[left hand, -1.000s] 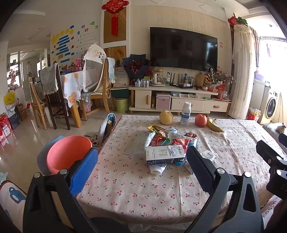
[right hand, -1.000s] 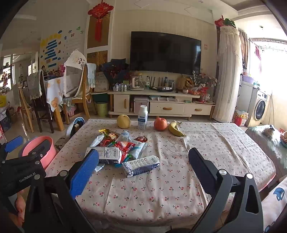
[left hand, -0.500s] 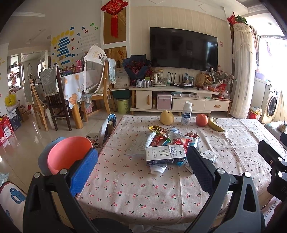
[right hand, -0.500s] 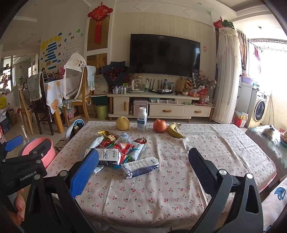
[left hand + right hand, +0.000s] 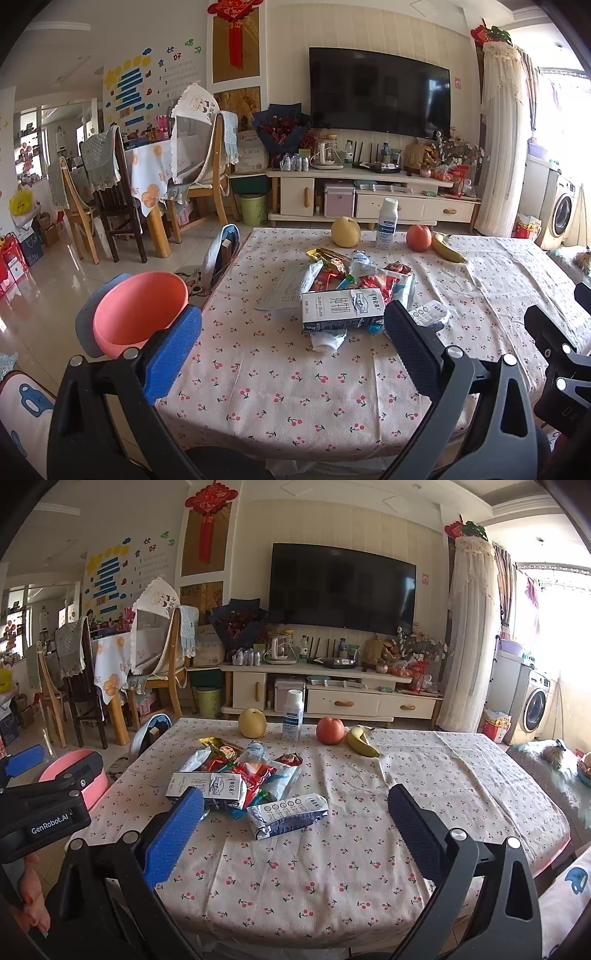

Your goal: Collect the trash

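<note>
Crumpled wrappers (image 5: 364, 280) heaped mid-worktop (image 5: 332, 867) just right of the pink bin (image 5: 138, 314): both tongs (image 5: 291, 345) (image 5: 295, 825) wide apart, empty, best closed on one loose edge piece first.

The right tool (image 5: 295, 812) has edged forward toward the milk carton (image 5: 207, 787); the silver pouch (image 5: 288, 815) now sits nearer it. The left tool (image 5: 291, 339) barely shifted.

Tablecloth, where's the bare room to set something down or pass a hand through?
Free: the near strip of the tablecloth in front of the silver pouch, and the whole right side past the banana. Crowded: the wrapper pile around the milk carton, left of centre, and the far edge, with the pear, bottle and apple.
</note>
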`<action>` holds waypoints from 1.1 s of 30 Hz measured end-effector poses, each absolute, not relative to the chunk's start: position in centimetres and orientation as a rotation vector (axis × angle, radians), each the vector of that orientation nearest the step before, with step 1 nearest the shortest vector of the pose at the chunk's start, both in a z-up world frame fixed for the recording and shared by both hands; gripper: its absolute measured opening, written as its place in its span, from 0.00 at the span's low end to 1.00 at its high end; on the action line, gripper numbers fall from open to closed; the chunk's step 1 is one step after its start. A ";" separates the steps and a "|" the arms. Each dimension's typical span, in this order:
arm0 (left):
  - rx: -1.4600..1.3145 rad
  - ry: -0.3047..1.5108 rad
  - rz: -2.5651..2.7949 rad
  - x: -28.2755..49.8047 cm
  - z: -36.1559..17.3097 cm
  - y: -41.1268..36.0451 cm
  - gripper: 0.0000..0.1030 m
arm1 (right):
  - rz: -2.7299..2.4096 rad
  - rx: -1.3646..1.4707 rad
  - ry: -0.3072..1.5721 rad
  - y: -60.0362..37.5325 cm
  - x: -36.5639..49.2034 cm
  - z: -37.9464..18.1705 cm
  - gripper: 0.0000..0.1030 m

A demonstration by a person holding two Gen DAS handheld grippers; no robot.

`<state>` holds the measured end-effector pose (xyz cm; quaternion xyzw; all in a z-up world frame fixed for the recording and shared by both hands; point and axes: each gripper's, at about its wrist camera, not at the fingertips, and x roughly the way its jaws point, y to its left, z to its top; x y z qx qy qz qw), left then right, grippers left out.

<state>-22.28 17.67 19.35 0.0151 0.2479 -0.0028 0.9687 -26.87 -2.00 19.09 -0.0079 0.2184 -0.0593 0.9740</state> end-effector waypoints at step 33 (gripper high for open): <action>0.014 0.610 -0.340 -10.9 8.0 20.3 0.96 | 0.099 0.387 0.787 -9.9 -16.4 5.2 0.96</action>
